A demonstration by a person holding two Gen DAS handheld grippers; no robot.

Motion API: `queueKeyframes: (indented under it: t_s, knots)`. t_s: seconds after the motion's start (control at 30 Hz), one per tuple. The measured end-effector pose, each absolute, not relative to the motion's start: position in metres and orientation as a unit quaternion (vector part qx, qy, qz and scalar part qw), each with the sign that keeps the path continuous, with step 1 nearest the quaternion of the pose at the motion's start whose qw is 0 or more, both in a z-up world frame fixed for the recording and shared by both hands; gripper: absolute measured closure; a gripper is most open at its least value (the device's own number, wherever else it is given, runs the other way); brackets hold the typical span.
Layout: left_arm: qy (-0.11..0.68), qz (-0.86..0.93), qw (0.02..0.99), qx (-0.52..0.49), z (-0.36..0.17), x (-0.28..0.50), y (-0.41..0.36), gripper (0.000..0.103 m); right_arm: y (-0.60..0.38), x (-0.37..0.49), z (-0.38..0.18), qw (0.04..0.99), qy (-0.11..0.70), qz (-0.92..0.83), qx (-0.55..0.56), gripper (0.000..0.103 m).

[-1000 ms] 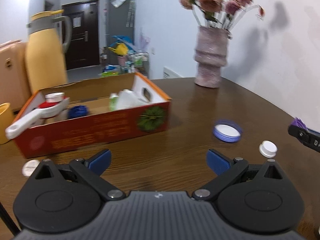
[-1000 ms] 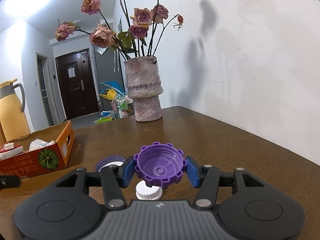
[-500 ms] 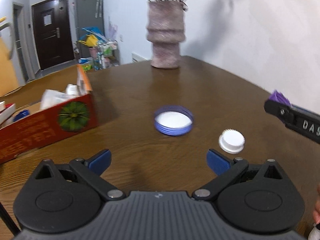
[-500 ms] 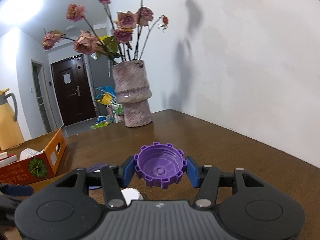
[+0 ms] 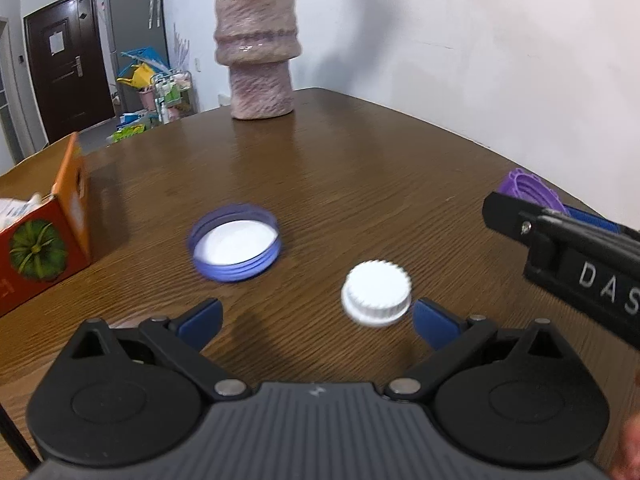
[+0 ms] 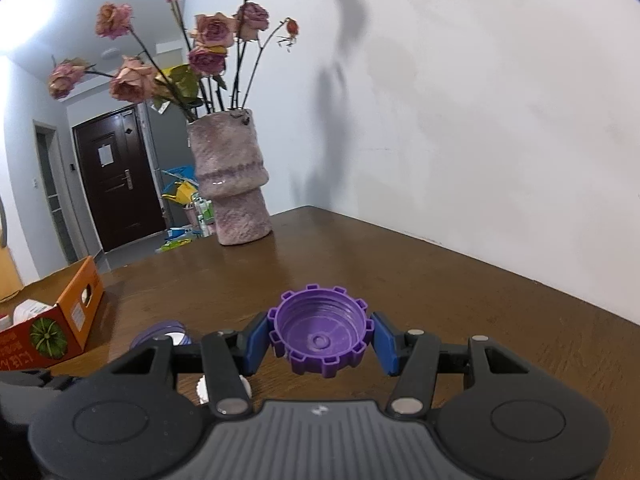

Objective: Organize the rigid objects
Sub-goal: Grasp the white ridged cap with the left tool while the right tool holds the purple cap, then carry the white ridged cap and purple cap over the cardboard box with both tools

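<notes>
My left gripper [image 5: 316,316] is open and empty, low over the brown table. A white ribbed cap [image 5: 376,293] lies just ahead of its right finger, and a blue lid [image 5: 235,243] lies open side up ahead of its left finger. My right gripper [image 6: 320,340] is shut on a purple notched cap [image 6: 321,330], held above the table; it also shows at the right of the left wrist view [image 5: 532,189]. The white cap [image 6: 202,389] and blue lid [image 6: 160,332] peek out below it.
A red-orange cardboard box [image 5: 48,224] with several items stands at the left; it also shows in the right wrist view [image 6: 60,328]. A pink vase [image 6: 230,184] with dried roses stands at the table's far side near the white wall.
My left gripper has swung right from the box and moved in close to the blue lid and white cap. My right gripper has risen slightly, still holding the purple cap.
</notes>
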State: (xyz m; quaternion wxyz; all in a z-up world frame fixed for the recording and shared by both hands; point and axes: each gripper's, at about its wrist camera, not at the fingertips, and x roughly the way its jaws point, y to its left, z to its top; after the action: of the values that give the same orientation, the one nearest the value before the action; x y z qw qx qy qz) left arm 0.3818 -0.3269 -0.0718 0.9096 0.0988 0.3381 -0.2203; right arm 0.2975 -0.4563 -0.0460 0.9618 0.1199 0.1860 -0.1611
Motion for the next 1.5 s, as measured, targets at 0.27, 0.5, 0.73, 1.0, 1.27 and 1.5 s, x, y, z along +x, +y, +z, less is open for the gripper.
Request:
queueKeyframes:
  t_s: [0.27,0.5,0.73,1.0,1.27,1.5]
  knots:
    - [0.338,-0.248,0.902,0.099,-0.076,0.378,-0.345,0.05,-0.462,0.298,-0.048,0.959,0.186,-0.168,0.13,0.05]
    - [0.337,-0.252,0.904,0.08,-0.074,0.376,-0.337,0.063,-0.463,0.298,-0.05,0.958,0.188,-0.169,0.135,0.05]
    - [0.323,-0.232,0.915,0.066,-0.062,0.371,-0.317,0.063,-0.462,0.3,-0.051,0.961,0.184,-0.156,0.134,0.05]
    - [0.302,-0.207,0.929,0.053,-0.049,0.36,-0.285,0.063,-0.45,0.299,-0.05,0.97,0.164,-0.143,0.112,0.05]
    - [0.284,-0.177,0.942,0.022,-0.034,0.353,-0.234,0.063,-0.424,0.3,-0.047,0.979,0.147,-0.121,0.068,0.05]
    - [0.272,-0.141,0.952,0.0,-0.024,0.353,-0.186,0.063,-0.388,0.301,-0.047,0.982,0.152,-0.091,0.062,0.05]
